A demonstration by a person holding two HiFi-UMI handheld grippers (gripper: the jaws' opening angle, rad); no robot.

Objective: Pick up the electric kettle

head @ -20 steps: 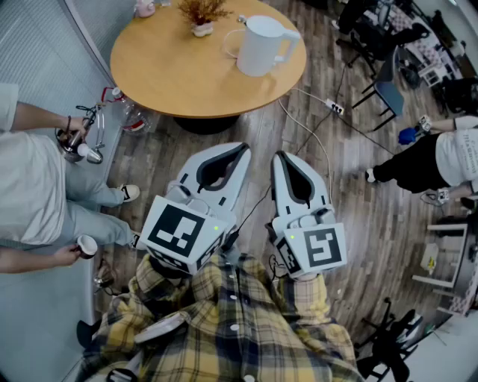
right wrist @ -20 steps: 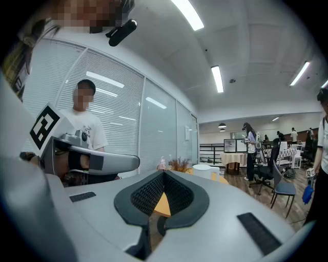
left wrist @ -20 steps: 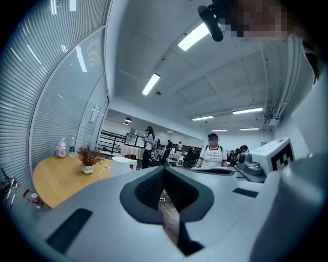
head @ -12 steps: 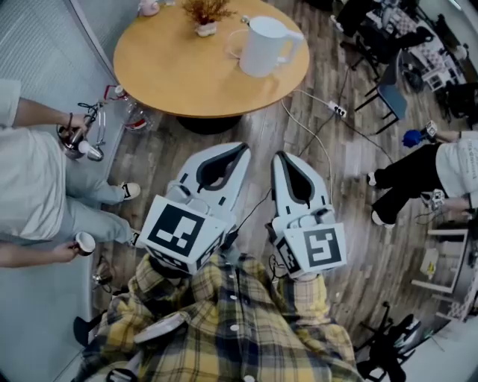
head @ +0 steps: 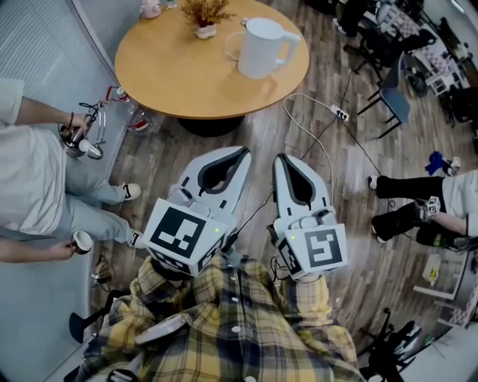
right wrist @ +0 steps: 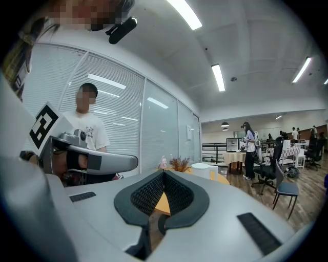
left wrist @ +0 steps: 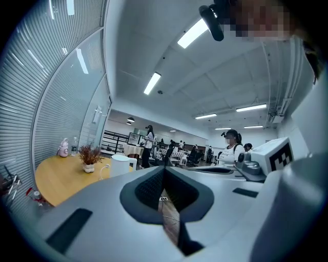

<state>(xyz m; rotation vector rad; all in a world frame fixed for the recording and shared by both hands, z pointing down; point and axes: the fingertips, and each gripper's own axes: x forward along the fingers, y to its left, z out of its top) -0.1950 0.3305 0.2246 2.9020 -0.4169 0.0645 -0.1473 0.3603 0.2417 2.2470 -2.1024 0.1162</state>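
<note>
The white electric kettle [head: 263, 46] stands on the right part of the round wooden table [head: 172, 67], well ahead of both grippers. It shows small in the left gripper view [left wrist: 121, 165] and in the right gripper view [right wrist: 201, 170]. My left gripper [head: 243, 153] and right gripper [head: 284, 158] are held side by side over the wooden floor, short of the table, pointing towards it. Both are shut with their tips together and nothing between them. The same shut tips appear for the left gripper [left wrist: 164, 170] and the right gripper [right wrist: 164, 175].
A small potted dried plant [head: 203, 15] and a pink item [head: 151, 7] sit at the table's far side. A power strip with a white cord [head: 340, 113] lies on the floor. One person sits at the left [head: 30, 179], another at the right [head: 433, 205]. A chair [head: 392, 93] stands far right.
Both grippers stay where they were, still shut. The person at the right has shifted farther right and lower in the head view.
</note>
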